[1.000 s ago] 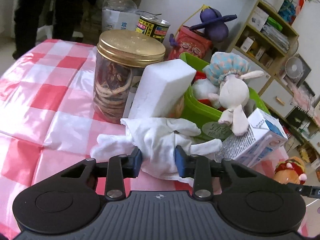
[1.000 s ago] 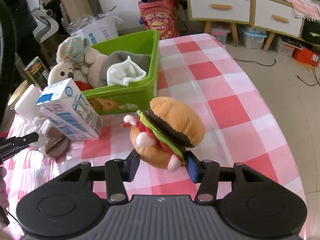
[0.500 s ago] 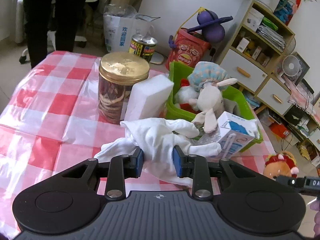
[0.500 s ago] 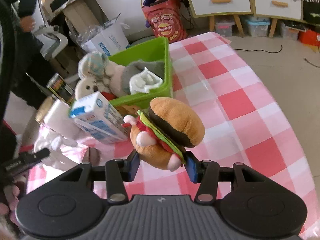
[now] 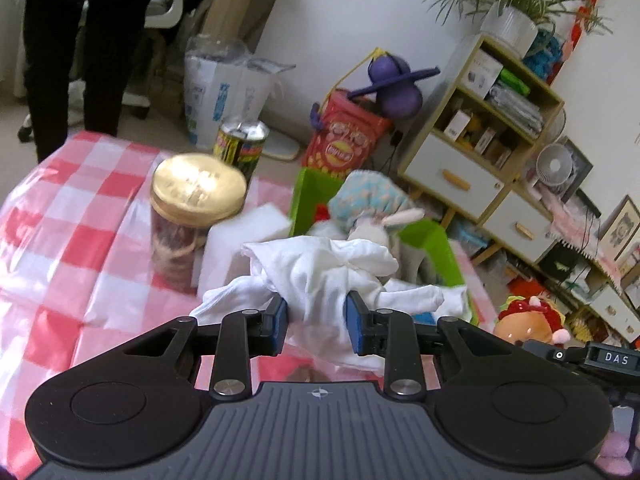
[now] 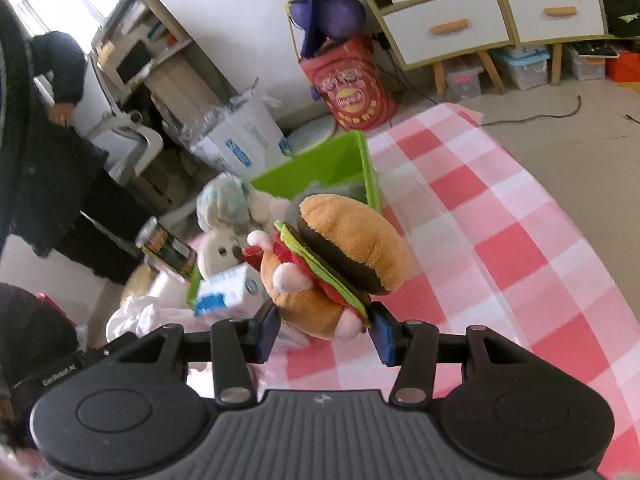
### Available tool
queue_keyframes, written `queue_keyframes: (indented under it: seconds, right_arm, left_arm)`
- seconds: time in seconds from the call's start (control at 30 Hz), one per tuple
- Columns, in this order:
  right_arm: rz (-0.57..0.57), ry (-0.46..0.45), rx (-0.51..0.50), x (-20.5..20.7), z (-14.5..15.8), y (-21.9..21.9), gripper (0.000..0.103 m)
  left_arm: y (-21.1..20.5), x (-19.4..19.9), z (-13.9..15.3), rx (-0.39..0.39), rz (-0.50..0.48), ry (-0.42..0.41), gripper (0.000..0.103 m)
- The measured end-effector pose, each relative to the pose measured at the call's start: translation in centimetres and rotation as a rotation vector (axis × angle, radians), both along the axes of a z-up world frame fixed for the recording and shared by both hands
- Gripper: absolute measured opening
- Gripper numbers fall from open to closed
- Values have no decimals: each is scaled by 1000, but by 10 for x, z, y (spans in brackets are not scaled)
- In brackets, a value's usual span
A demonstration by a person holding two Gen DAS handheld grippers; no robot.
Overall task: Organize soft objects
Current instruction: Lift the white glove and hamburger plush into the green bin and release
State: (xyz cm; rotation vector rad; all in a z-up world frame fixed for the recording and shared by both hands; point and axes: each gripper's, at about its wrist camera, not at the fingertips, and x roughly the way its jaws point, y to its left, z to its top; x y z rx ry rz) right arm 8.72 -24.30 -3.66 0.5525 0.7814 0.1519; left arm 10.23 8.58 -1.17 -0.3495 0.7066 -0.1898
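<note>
My left gripper [image 5: 316, 318] is shut on a crumpled white cloth [image 5: 324, 276] and holds it above the table, in front of the green bin [image 5: 430, 246]. A plush bunny with a patterned cap [image 5: 374, 210] lies in the bin. My right gripper [image 6: 324, 330] is shut on a plush hamburger [image 6: 336, 264] and holds it above the pink checked tablecloth [image 6: 500, 248], near the green bin [image 6: 340, 162]. The hamburger [image 5: 528, 320] also shows at the right of the left wrist view.
A gold-lidded jar [image 5: 192, 216], a white sponge block [image 5: 236, 244] and a printed can [image 5: 240, 148] stand left of the bin. A milk carton [image 6: 228, 294] lies by the bin's near side. A person in black [image 5: 80, 40] stands beyond the table. Shelves and drawers [image 5: 480, 152] lie behind.
Both grippers have risen and pulled back from the table, carrying the white cloth and the plush hamburger upward. The table objects look smaller and lower in both views.
</note>
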Motion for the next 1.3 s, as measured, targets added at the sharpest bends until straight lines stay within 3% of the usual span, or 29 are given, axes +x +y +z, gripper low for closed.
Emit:
queue_keyframes:
  seconds: [0.33,0.47,0.83,1.03,1.13,1.3]
  right_arm:
    - [-4,-103,62,28,1,5,21]
    - [-1,-80,60,50,-3,12,21]
    - [-21,-104,-87,99,-14,30,22]
    - [-23,-68,-143,110,-35,33,22]
    - [-22,-60,-145,111,-40,32,23]
    - [-20,-55,-115,104,-28,26,33]
  left_arm:
    - [-17,38,-6,77,7,-33,30]
    - [-28,61,-5,119,-17,-38,30]
    - [-63,118,-17,296,-118,-18,29]
    - [-82,135,-36,397,-147,21,28]
    - [-82,136,-38,398,-149,20,29]
    - [-74,124,-25,343,-150,-12,43]
